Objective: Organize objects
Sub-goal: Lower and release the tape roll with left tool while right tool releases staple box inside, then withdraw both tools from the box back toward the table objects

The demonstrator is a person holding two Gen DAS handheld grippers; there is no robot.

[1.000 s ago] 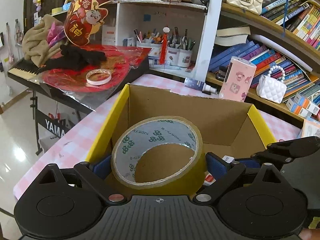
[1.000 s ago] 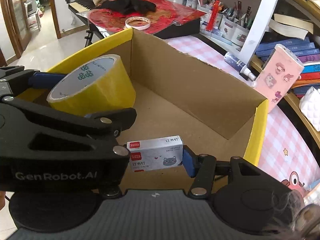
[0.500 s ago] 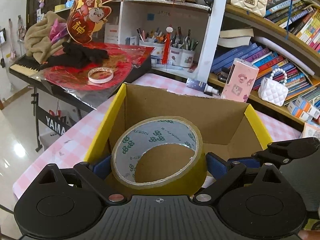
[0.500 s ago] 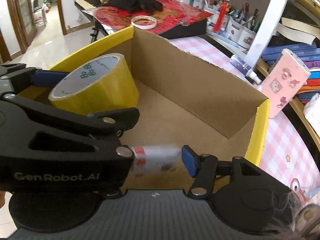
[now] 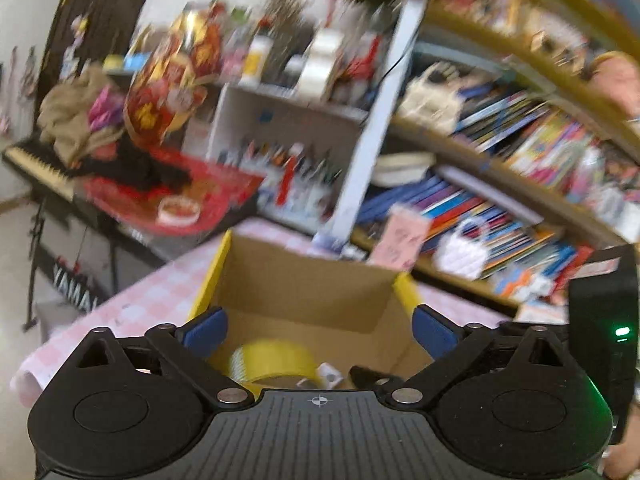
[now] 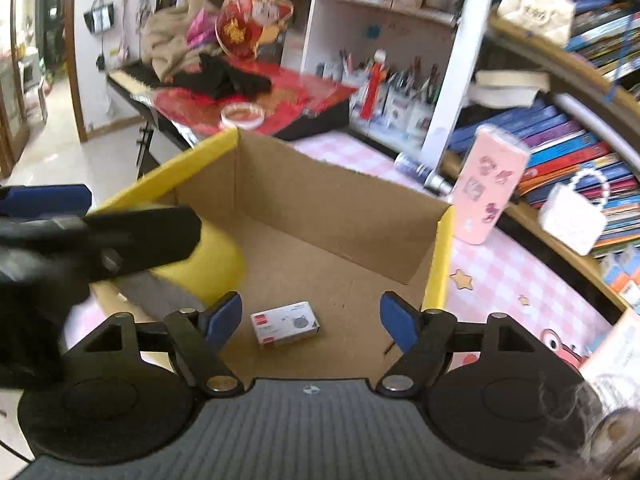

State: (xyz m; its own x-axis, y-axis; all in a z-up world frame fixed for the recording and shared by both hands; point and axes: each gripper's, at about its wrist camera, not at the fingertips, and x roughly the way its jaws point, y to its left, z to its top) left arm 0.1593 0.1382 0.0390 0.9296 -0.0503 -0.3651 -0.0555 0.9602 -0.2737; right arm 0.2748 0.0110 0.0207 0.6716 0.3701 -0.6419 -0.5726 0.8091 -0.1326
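Step in hand: both items are released into the cardboard box (image 6: 352, 216); this drop-off looks finished.
Left gripper (image 5: 318, 330): jaws apart, nothing between them, above the box.
Right gripper (image 6: 311, 316): jaws have just been opening, they stand apart, nothing is pressed.
Tape roll (image 5: 272, 360): yellow, it rests inside the box at the left wall.
Small staple box (image 6: 285, 323): it lies flat on the box floor, free of the blue pads (image 6: 224, 314).
Next move: probably both grippers go away from the box to find another loose object; the table (image 6: 516, 280) shows some.
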